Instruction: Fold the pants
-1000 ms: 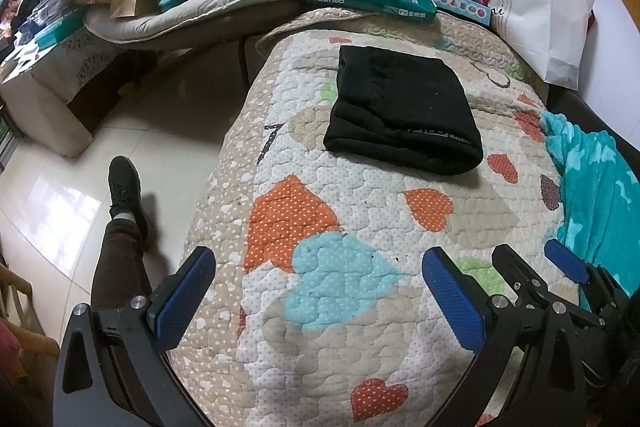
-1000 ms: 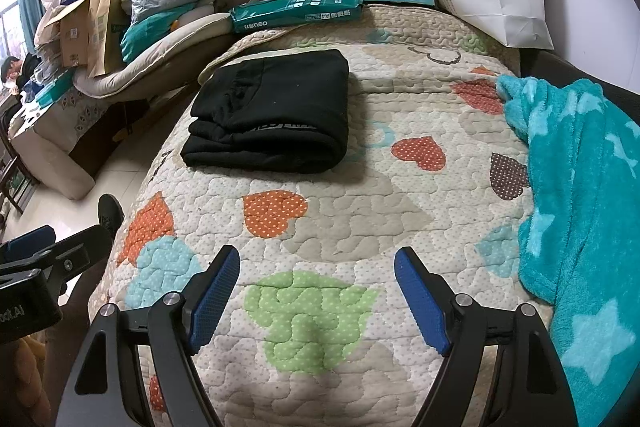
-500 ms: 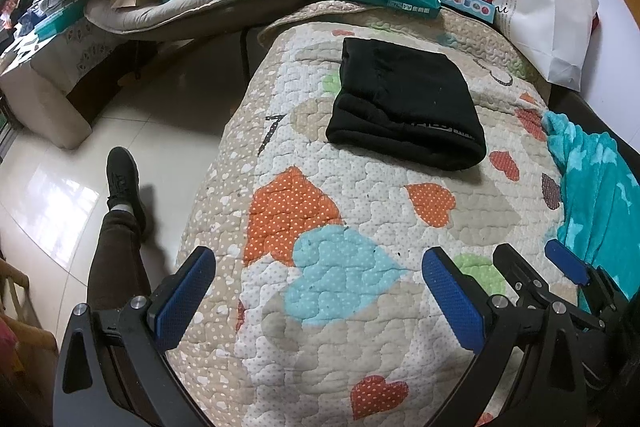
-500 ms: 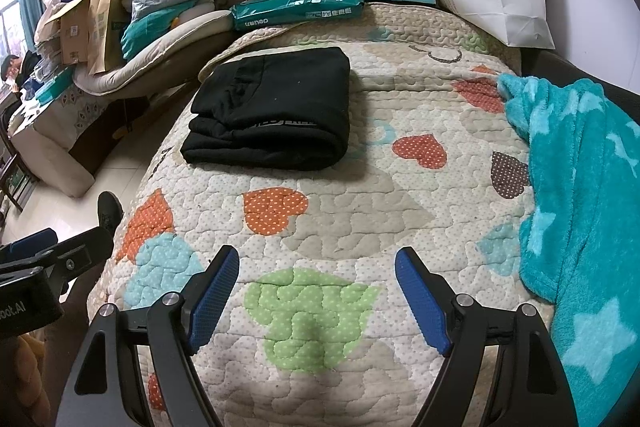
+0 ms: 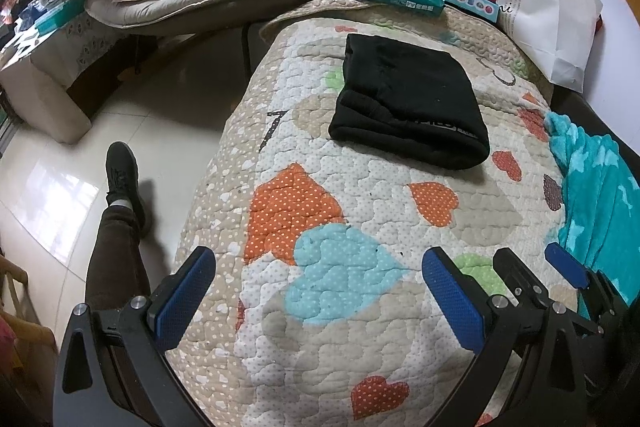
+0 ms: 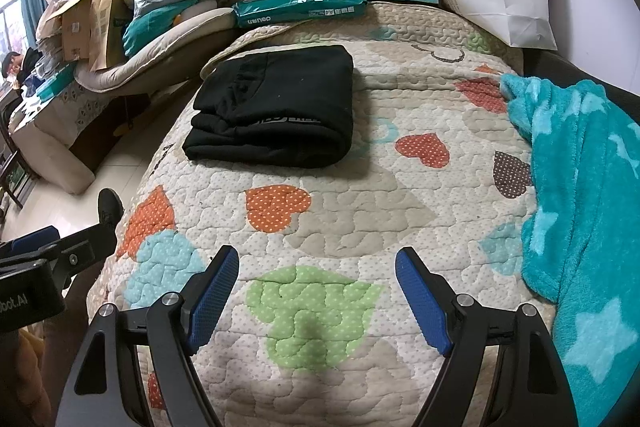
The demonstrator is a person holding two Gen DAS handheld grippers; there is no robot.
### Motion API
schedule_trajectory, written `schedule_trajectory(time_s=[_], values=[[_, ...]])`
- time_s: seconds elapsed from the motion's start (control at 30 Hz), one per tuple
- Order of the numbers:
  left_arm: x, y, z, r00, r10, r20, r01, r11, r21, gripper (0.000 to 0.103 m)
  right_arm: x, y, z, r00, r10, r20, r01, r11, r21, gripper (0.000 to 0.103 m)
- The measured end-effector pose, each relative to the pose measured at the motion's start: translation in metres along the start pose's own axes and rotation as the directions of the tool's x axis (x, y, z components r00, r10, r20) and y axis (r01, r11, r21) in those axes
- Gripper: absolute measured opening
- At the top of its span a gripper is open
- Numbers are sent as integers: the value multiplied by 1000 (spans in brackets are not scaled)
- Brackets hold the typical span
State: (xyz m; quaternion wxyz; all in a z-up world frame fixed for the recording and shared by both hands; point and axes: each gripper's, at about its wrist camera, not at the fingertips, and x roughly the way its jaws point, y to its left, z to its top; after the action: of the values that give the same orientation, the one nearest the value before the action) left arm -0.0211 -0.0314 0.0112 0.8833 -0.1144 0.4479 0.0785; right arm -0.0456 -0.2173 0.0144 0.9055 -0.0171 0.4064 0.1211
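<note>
Black pants, folded, lie upper centre on the quilt; left gripper and right gripper spread, empty.

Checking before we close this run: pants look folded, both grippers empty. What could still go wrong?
1. The black pants lie near the quilt's left edge; a nudge could slide them toward the floor.
2. Their rolled front edge looks loose and may spring open.
3. The teal blanket beside the right gripper could snag its open jaws.
</note>
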Motion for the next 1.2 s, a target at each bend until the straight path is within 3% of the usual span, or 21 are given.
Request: schedule_trajectory(time_s=[1.0,1.2], values=[[0,2,6,1000,-1,-15,1,1000,-11,103,-1,-6,4,1000,4,13,-4,1000,0,86],[-11,1,16,1000,12,22,-12,1000,-3,103,-6,-5,7,1000,14,27,-14,1000,-7,86]])
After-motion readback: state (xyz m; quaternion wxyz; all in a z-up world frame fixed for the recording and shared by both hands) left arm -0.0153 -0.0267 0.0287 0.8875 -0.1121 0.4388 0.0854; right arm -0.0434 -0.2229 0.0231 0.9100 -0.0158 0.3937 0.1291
